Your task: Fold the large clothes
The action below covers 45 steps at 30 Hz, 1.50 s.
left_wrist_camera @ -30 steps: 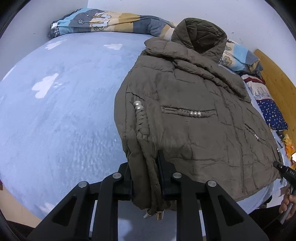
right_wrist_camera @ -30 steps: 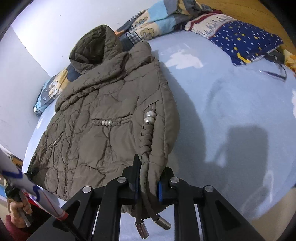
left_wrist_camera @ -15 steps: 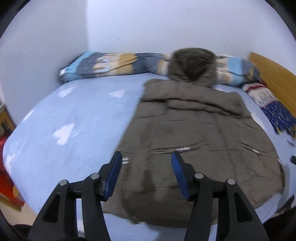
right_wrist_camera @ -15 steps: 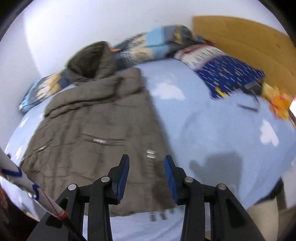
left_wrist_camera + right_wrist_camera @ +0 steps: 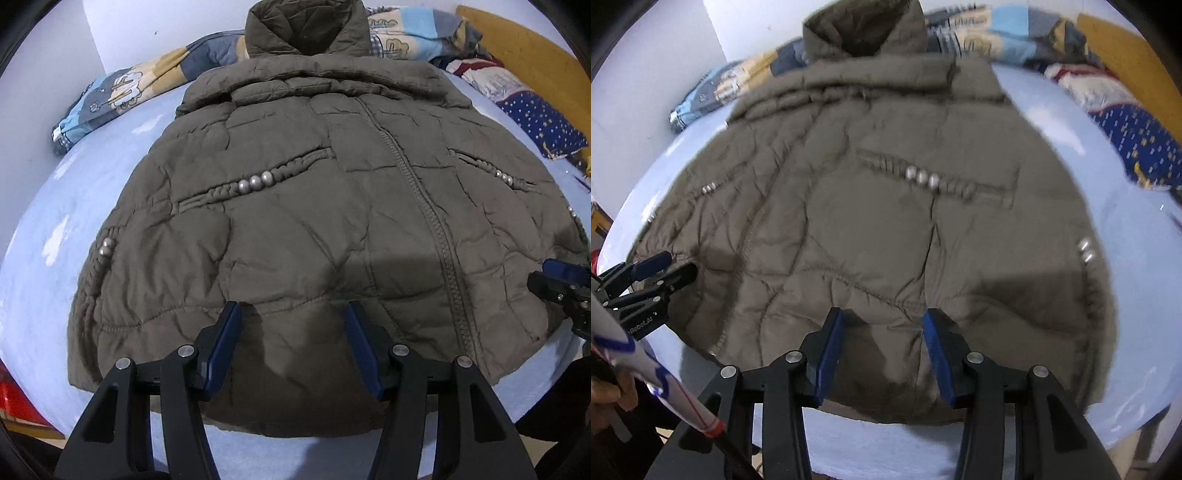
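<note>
An olive-brown quilted hooded jacket (image 5: 325, 206) lies spread flat on the light blue bed, front up, hood toward the wall, hem toward me. It also fills the right wrist view (image 5: 886, 221). My left gripper (image 5: 291, 314) is open and empty, hovering over the hem left of the zipper. My right gripper (image 5: 882, 319) is open and empty over the hem on the right half. The right gripper also shows at the right edge of the left wrist view (image 5: 554, 275). The left gripper also shows at the left edge of the right wrist view (image 5: 672, 266).
A patterned quilt (image 5: 147, 81) lies bunched along the wall behind the hood. A navy star-print pillow (image 5: 546, 122) and a wooden headboard (image 5: 524, 51) are at the right. The blue bedsheet (image 5: 74, 177) extends left of the jacket. A red object (image 5: 14, 402) sits below the bed's left edge.
Both grippers let go of the jacket's side edges, opened and drew back. They then came in over the hem nearer the middle, and the jacket lies flat.
</note>
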Available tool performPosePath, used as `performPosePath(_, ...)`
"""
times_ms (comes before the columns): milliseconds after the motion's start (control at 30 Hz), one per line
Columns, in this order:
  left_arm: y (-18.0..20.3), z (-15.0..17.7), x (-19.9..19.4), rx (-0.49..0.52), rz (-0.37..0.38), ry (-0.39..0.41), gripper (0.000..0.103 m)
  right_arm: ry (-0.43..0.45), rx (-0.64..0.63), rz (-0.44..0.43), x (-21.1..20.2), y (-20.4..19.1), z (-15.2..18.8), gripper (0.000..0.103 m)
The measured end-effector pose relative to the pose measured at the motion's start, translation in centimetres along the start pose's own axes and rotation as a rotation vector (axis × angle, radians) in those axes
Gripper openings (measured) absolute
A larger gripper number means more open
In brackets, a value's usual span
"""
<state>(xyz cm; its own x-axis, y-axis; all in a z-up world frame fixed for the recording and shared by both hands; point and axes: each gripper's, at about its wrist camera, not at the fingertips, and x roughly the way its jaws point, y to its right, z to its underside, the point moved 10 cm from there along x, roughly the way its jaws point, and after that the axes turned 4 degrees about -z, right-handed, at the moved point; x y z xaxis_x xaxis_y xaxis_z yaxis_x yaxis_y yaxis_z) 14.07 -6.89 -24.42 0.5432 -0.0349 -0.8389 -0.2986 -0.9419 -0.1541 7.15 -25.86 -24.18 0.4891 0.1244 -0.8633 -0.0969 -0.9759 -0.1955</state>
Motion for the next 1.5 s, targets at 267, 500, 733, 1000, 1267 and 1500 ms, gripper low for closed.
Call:
performPosePath(267,1.0,-7.3,-8.5,0.015,0.063,0.185,0.057,0.102,0.047,-0.086,-4.4,-0.6,-2.8,0.050)
performPosePath(500,-0.3,-16.3,-13.9,-0.036,0.098,0.317,0.065,0.229,0.062,-0.103,-11.3,-0.3,-8.2,0.052)
performPosePath(733,-1.5,-22.5,-10.3,-0.069,0.072,0.321,0.066,0.267,0.051,-0.085,-13.7,-0.2,-15.7,0.055)
performPosePath(1000,-3.2,-24.9,-1.7,-0.146,0.076,0.256,0.066,0.186,0.026,-0.077,-6.8,-2.1,-24.5,0.055)
performPosePath(1267,-5.3,-27.0,0.3,-0.165,0.094,0.308,0.066,0.113,0.139,-0.136,0.7,-2.3,-32.3,0.055)
performPosePath(1500,-8.6,-27.6,1.0,-0.224,0.087,0.309,0.066,0.240,0.266,-0.176,-2.6,-2.3,-46.1,0.056)
